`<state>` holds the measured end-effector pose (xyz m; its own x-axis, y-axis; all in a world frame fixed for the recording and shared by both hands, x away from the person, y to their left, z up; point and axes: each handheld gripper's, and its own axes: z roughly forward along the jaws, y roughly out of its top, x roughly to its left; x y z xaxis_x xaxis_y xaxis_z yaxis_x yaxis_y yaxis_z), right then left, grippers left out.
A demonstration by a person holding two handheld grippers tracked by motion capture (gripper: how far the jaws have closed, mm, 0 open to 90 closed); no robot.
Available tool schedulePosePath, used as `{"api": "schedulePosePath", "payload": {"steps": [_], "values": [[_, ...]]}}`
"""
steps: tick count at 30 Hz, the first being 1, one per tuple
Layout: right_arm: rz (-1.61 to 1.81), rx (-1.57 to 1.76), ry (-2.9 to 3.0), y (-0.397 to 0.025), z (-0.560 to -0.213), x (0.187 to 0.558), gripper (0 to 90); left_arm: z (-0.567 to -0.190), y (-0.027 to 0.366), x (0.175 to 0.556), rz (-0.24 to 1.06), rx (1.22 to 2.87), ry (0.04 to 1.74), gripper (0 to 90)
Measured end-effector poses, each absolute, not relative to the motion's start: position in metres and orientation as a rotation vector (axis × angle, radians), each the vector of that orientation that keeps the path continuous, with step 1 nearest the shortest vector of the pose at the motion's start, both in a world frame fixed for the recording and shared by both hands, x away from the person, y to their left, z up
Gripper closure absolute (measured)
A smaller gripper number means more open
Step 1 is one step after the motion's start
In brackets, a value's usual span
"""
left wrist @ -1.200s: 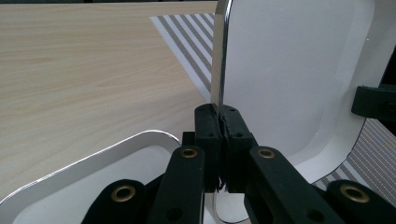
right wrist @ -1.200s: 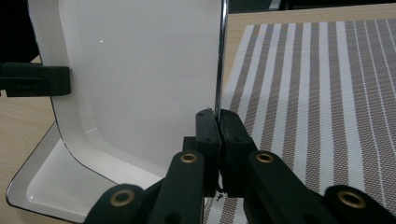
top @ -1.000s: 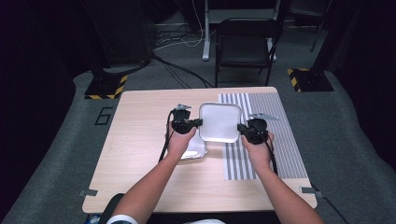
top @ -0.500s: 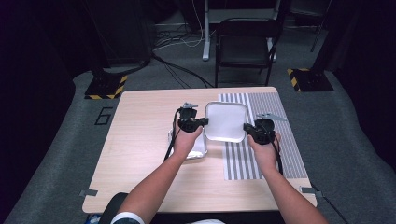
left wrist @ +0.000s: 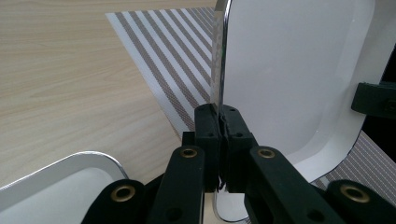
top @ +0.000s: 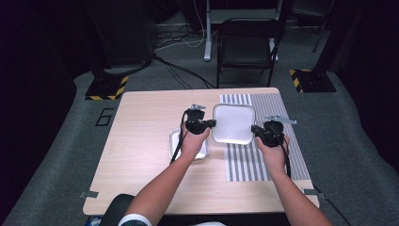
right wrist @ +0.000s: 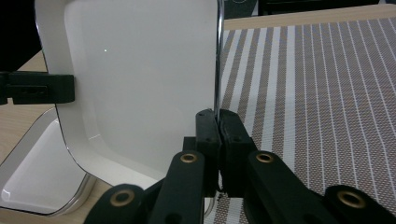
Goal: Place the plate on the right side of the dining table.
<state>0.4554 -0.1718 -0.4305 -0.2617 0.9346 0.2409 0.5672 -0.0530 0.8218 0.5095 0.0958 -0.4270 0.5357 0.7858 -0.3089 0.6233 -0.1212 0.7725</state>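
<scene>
I've got the white tray point(top: 234, 123) pinched on both sides: left gripper point(top: 203, 125) has its jaws pressed together on the tray's left rim, right gripper point(top: 260, 131) same on the right rim, metal edge running straight up from between my jaws in both gripper views. The tray looks lifted off the table point(top: 141, 141), hanging over the left strip of the striped mat point(top: 249, 162), near the far half of the table, w/ its lower left corner just above a second tray point(top: 175, 141) that lies flat on the bare wood beside the mat's left edge. So, my read: the pick-up is done, grip looks square and even; what's left is carrying it to wherever it goes & setting it down, prob. onto the mat, though I can't tell for sure. Nothing set down yet. Room: mat's right part and near end are bare, plenty of space to lower there w/o touching anything. Left half of the table is open wood too. Tight spot is the second tray under my left hand point(top: 193, 141), close below the held tray's corner, so I'd keep the tray level and drift right before dropping. Far edge of the table is near the tray's far rim, so not much slack fwd.
</scene>
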Motion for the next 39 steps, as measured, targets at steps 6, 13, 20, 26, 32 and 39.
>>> {"api": "schedulePosePath", "payload": {"steps": [6, 13, 20, 26, 32, 39], "values": [[1.243, 1.580, 1.824, -0.179, -0.430, 0.454, 87.7, -0.426, 0.089, 0.510, 0.212, 1.828, 1.160, 87.2], [1.243, 1.584, 1.808, -0.186, -0.434, 0.453, 87.9, -0.427, 0.081, 0.510, 0.211, 1.836, 1.155, 86.9], [1.232, 1.575, 1.788, -0.194, -0.432, 0.451, 88.0, -0.428, 0.072, 0.511, 0.190, 1.825, 1.151, 86.8], [1.238, 1.587, 1.767, -0.204, -0.430, 0.452, 88.0, -0.428, 0.063, 0.511, 0.177, 1.814, 1.148, 86.5], [1.236, 1.575, 1.774, -0.212, -0.430, 0.454, 88.0, -0.429, 0.057, 0.512, 0.173, 1.808, 1.142, 86.3], [1.233, 1.579, 1.786, -0.216, -0.430, 0.456, 88.1, -0.429, 0.054, 0.512, 0.173, 1.809, 1.146, 86.3]]}}
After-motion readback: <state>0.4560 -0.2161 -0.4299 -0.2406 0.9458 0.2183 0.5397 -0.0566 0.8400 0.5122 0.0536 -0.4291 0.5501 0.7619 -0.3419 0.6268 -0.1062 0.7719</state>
